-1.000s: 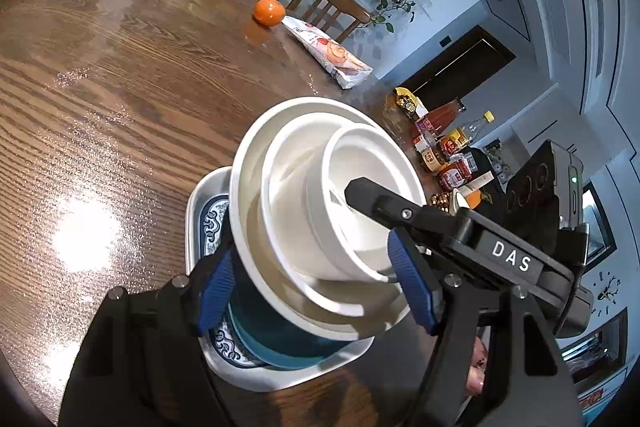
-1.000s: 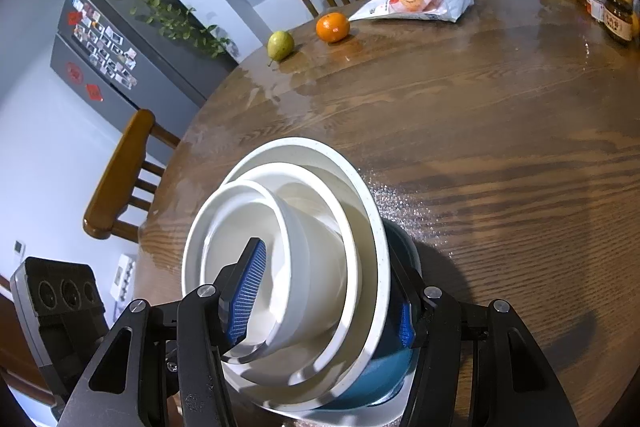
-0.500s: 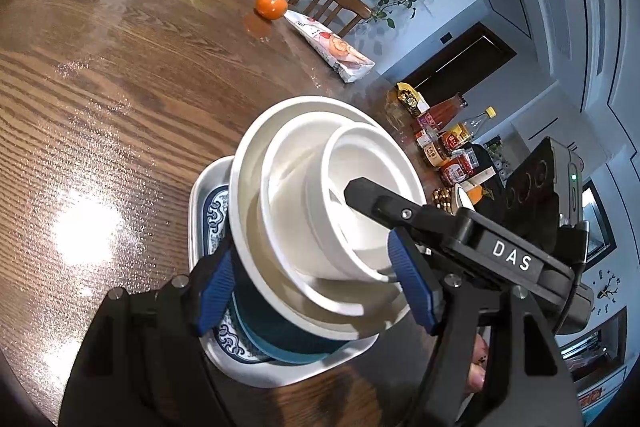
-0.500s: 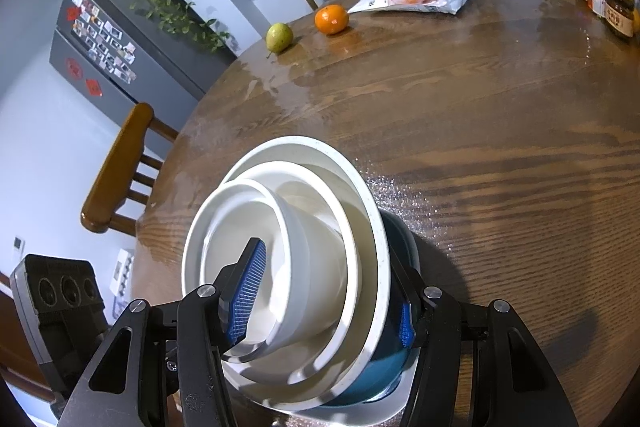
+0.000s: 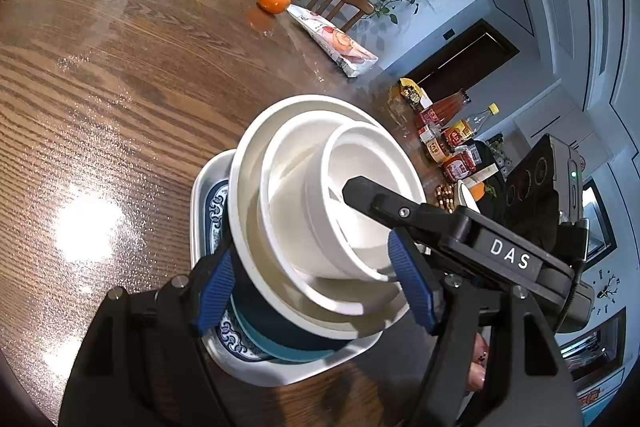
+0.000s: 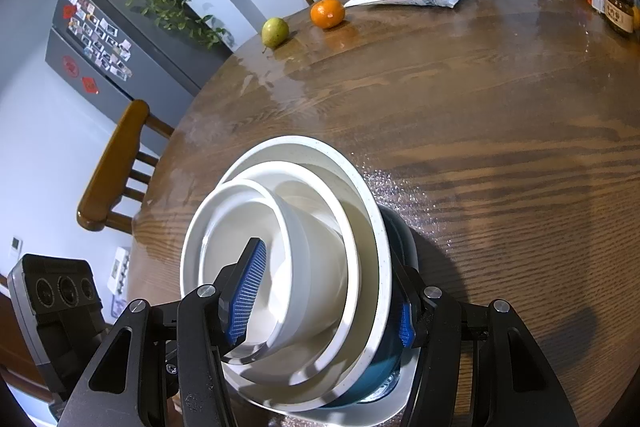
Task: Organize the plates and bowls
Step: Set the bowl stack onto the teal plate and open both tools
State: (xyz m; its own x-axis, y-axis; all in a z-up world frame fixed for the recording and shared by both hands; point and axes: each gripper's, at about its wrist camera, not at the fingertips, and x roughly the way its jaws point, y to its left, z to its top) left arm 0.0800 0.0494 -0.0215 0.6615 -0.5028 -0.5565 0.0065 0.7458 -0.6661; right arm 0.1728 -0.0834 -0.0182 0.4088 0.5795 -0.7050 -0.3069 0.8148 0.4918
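My left gripper (image 5: 312, 267) and right gripper (image 6: 328, 267) stay clamped on the bowls (image 5: 288, 195) atop the plate (image 5: 199, 195); nothing has moved, so stacking looks done.

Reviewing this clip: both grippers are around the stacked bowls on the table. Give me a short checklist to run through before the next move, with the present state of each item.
1. White bowls nested, largest at the bottom: ok.
2. Stack sits on the teal dish and blue-patterned plate: ok.
3. Nest sits level: not ok, it tilts.
4. Left gripper pads pressing the stack: cannot tell.
5. Right gripper spans the stack, one finger inside the smallest bowl: ok; firm grip cannot tell.
6. Pear and orange far from the stack: ok.
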